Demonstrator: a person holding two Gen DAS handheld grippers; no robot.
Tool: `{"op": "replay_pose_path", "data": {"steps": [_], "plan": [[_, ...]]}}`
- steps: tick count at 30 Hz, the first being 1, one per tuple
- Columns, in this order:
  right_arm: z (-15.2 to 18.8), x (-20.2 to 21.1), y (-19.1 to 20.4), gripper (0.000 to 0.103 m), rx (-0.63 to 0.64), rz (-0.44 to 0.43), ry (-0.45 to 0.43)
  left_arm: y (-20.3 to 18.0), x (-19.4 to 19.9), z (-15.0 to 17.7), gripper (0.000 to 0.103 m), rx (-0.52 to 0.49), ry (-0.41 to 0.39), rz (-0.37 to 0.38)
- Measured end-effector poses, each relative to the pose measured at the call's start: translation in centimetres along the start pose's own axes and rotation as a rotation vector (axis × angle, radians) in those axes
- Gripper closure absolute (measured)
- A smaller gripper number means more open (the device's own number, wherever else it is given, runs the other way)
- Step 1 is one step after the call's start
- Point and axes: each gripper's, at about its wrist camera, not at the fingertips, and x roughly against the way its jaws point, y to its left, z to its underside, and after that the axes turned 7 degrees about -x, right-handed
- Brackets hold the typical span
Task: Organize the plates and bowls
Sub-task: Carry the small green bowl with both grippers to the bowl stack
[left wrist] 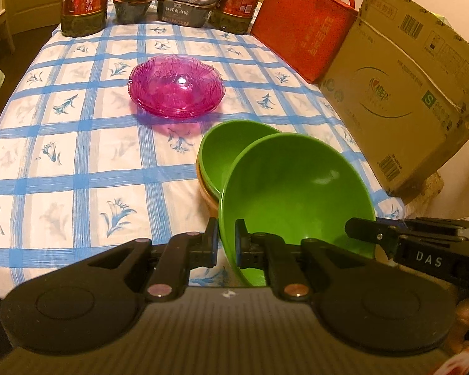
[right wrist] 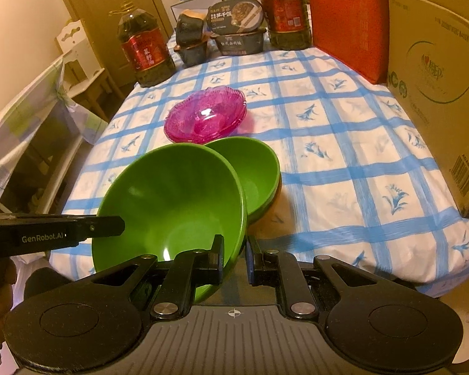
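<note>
Left wrist: green bowl [left wrist: 297,187] rim pinched — both tools [left wrist: 226,240].

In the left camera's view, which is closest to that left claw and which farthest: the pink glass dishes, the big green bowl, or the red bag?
1. Big green bowl: its rim sits between the left gripper's jaws.
2. Pink glass dishes: mid-table, ahead and slightly left.
3. Red bag: far right edge, beside the cardboard box.

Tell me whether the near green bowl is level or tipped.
Tipped: the near green bowl leans against the bowl stack, both grippers clamping its rim.
</note>
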Motion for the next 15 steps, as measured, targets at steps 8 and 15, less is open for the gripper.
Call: {"op": "replay_pose_path", "data": {"steps": [8,15], "plan": [[0.03,0.27,-0.24,0.089,-0.004,0.003,0.0,-0.28,0.01,-0.14,0.095,-0.006,-0.001,0.002],[-0.01,0.32,-0.36,0.089,-0.004,0.003,-0.001,-0.33,-0.01,-0.19,0.095,-0.005,-0.001,0.001]]}}
